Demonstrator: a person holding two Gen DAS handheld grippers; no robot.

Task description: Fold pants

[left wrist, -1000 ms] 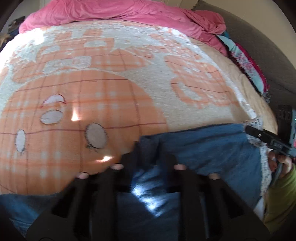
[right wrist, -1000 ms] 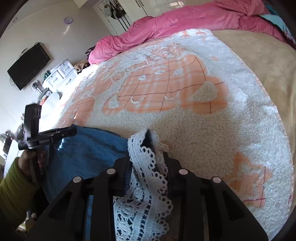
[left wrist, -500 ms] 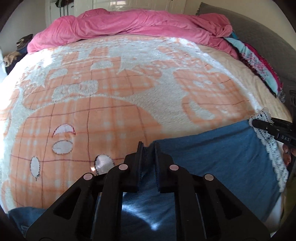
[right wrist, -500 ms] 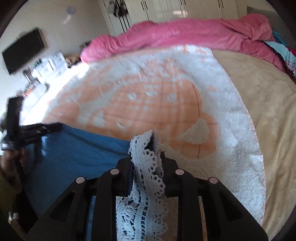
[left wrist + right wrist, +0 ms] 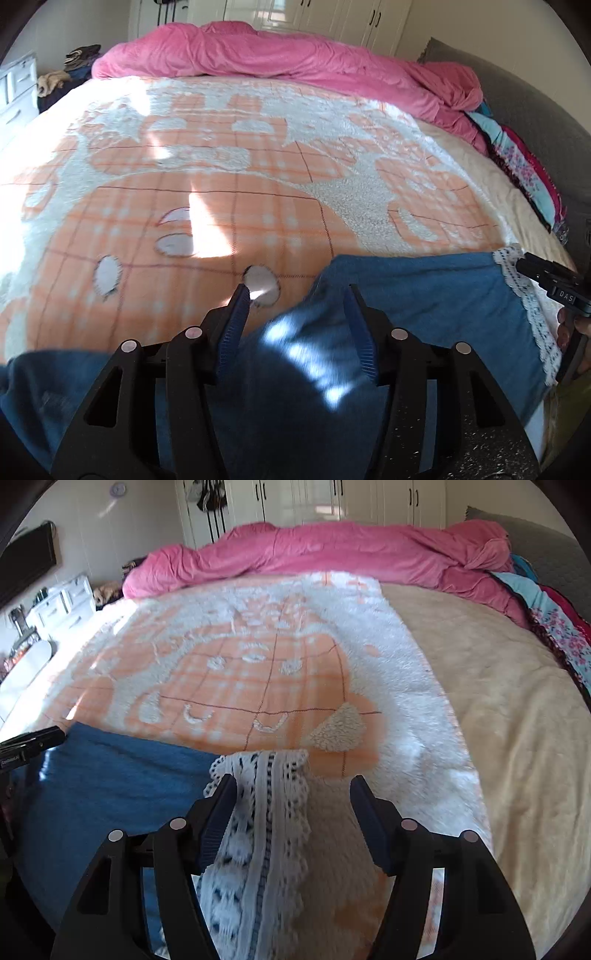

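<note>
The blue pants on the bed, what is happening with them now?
A person holding a gripper in each hand is folding blue pants on a bed covered by an orange and white blanket. Both grippers are opening. The left gripper has blue cloth between its jaws. The right gripper has the white lace hem between its jaws, lying against one finger.

Left wrist view: sits just behind the left gripper [image 5: 295, 314], tilted down across the orange-and-white blanket [image 5: 221, 206], very near the blue pants [image 5: 424, 288]. Right wrist view: same set behind the right gripper [image 5: 291, 801], over the lace hem [image 5: 262, 812]. The 2 views share blanket, pants, pink duvet [image 5: 295, 59] ahead, and each catches the other gripper at its edge.
</note>
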